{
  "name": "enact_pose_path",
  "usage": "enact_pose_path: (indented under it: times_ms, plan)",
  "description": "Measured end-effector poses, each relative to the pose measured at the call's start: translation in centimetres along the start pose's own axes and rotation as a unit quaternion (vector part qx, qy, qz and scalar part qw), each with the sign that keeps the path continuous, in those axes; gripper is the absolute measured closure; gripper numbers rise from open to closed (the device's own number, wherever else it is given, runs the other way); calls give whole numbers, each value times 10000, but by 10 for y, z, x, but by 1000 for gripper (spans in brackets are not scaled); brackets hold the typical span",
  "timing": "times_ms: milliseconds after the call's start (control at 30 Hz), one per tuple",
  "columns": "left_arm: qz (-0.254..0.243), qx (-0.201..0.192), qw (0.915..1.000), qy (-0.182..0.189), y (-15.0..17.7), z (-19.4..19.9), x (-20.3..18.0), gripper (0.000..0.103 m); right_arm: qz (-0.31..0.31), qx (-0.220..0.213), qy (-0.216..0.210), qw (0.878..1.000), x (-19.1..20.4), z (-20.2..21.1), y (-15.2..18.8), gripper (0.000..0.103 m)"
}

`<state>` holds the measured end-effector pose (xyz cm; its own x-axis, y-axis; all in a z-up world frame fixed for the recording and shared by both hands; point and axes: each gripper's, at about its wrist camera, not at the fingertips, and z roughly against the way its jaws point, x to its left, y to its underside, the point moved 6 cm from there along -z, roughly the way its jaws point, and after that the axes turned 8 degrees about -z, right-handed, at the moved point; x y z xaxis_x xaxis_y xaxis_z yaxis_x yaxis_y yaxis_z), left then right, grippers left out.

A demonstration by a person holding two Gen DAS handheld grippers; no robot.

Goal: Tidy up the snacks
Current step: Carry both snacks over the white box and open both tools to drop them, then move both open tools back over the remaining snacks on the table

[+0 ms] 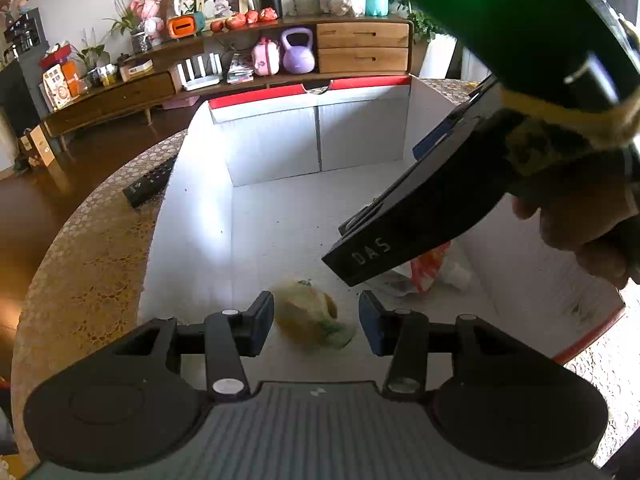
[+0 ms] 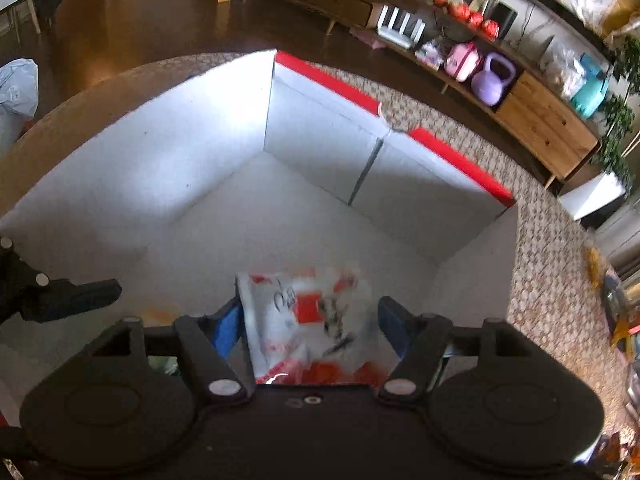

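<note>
A white cardboard box [image 1: 276, 140] with red flaps stands open on the round table. My left gripper [image 1: 316, 322] hangs over its floor, jaws apart. A blurred yellowish snack in green-printed wrap [image 1: 310, 320] lies between the blue pads with a gap on each side. My right gripper [image 2: 310, 324] is also inside the box [image 2: 192, 148]. A red-and-white snack packet [image 2: 312, 316] sits blurred between its spread fingers and is not pinched. In the left wrist view that packet [image 1: 428, 270] shows under the right tool's black housing [image 1: 420, 208], held by a hand [image 1: 580, 224].
The table's patterned cloth [image 1: 88, 240] surrounds the box, and a black remote [image 1: 150, 180] lies by the box's left wall. More colourful packets [image 2: 624, 320] lie at the table's right edge. One of the left gripper's fingers [image 2: 80, 294] reaches in from the left. A wooden shelf unit [image 1: 360, 46] stands behind.
</note>
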<state>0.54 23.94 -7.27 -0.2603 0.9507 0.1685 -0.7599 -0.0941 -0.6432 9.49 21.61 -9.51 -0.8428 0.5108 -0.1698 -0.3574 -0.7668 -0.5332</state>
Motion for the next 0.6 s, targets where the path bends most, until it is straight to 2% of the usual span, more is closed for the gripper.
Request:
enact_pose_path:
  times_ms: [167, 267, 300, 333, 367, 600]
  plan:
    - [61, -12, 10000, -56, 0, 6, 0, 56, -40, -168, 10, 9998, -4, 13, -1, 21]
    - [109, -144, 9998, 106, -2, 14, -5, 37, -183, -379, -2, 9991, -11, 29, -2, 21]
    - [95, -207, 9997, 85, -3, 16, -7, 33, -268, -467, -9, 9986, -15, 35, -3, 21]
    - [72, -274, 9996, -14, -4, 20, -8, 22, -327, -535, -18, 9980, -17, 41, -2, 21]
    - [48, -352, 9993, -110, -6, 24, -9, 16, -378, -605, -38, 9974, -20, 47, -2, 21]
    - [148, -736, 9971, -127, -14, 40, -13, 16, -1071, -1234, -159, 9864, -55, 96, 10, 21]
